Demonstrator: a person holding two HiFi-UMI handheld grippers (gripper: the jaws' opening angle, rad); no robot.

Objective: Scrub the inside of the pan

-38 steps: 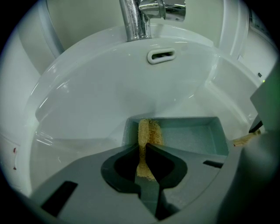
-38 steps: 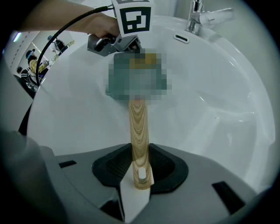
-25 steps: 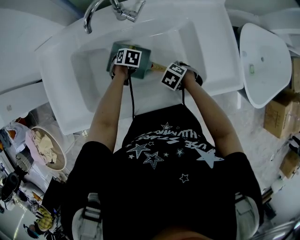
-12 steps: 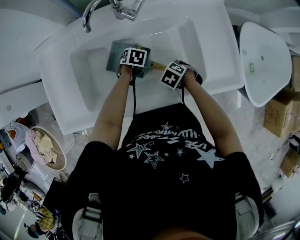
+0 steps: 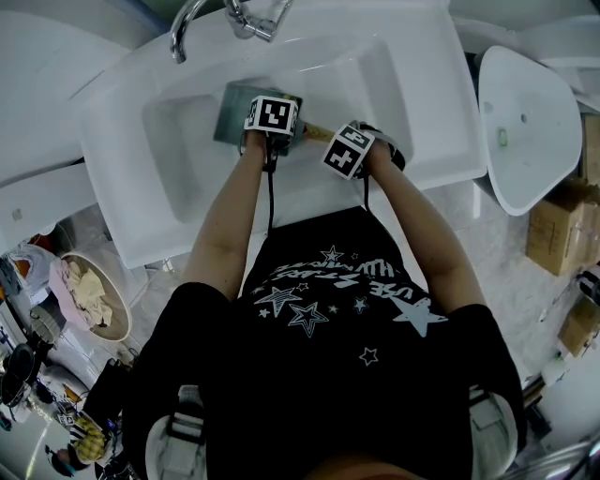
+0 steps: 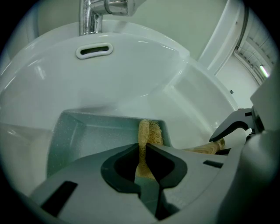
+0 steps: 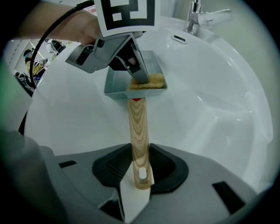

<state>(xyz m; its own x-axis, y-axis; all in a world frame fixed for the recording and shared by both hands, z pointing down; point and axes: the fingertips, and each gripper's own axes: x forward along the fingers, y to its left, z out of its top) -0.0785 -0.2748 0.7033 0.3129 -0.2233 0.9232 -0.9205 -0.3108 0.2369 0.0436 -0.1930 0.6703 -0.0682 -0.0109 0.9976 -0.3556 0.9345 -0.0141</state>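
A square grey-green pan (image 5: 233, 111) lies in the white sink (image 5: 394, 94). In the left gripper view my left gripper (image 6: 143, 148) is shut on a yellow scrubbing sponge (image 6: 150, 132). The sponge rests inside the pan (image 6: 96, 133) against the wall nearest the handle. The right gripper view shows that same sponge (image 7: 148, 82) at the pan's (image 7: 117, 84) near rim. My right gripper (image 7: 140, 165) is shut on the pan's wooden handle (image 7: 137, 124). In the head view the handle (image 5: 316, 132) shows between the two marker cubes.
A chrome tap (image 5: 200, 21) stands over the sink's far rim, and an overflow slot (image 6: 93, 51) sits below it. A second white basin (image 5: 530, 127) is at the right, with cardboard boxes (image 5: 558, 230) beside it. A bowl with cloths (image 5: 91, 295) sits on the floor at the left.
My left gripper has slid to the right across the pan with the sponge, towards the handle side, and more of the pan's left part shows. The right gripper has hardly moved.
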